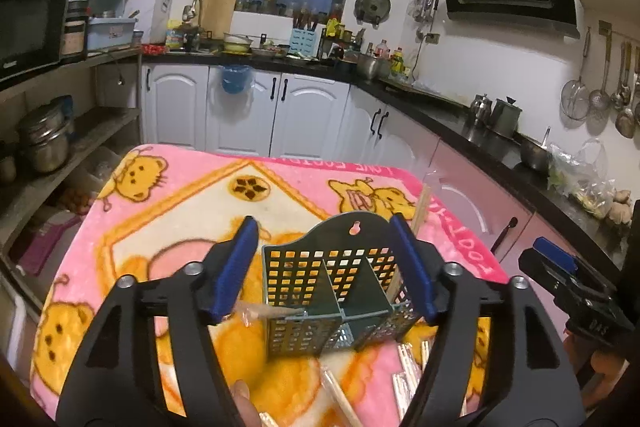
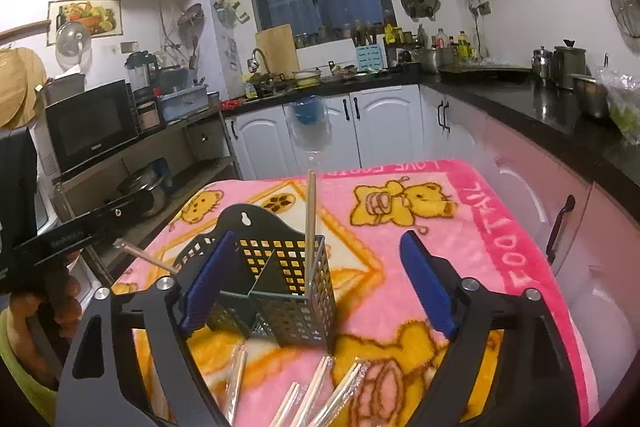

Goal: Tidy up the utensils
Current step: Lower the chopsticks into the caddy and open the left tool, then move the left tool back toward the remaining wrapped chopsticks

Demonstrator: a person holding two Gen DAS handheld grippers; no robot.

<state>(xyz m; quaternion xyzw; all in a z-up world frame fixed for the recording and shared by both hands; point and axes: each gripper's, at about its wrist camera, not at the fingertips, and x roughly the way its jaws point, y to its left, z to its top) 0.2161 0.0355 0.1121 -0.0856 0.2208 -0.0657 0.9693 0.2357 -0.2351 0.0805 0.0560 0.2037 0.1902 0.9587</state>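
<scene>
The caddy [image 2: 256,283] stands on the blanket [image 2: 460,247], one chopstick [image 2: 310,223] upright inside. Wrapped chopsticks [image 2: 320,391] lie just before the caddy, long axes pointing at it, nearer the right gripper [image 2: 316,287]. Both it and the left gripper [image 1: 326,269] stand open, empty.

chopsticks [image 2: 310,223] in caddy [image 2: 288,291]; caddy on blanket [image 2: 460,235]

Both wrist cameras look slightly downward from close behind the perforated caddy [image 1: 336,291] [image 2: 272,291], left and right, sharing it.
</scene>
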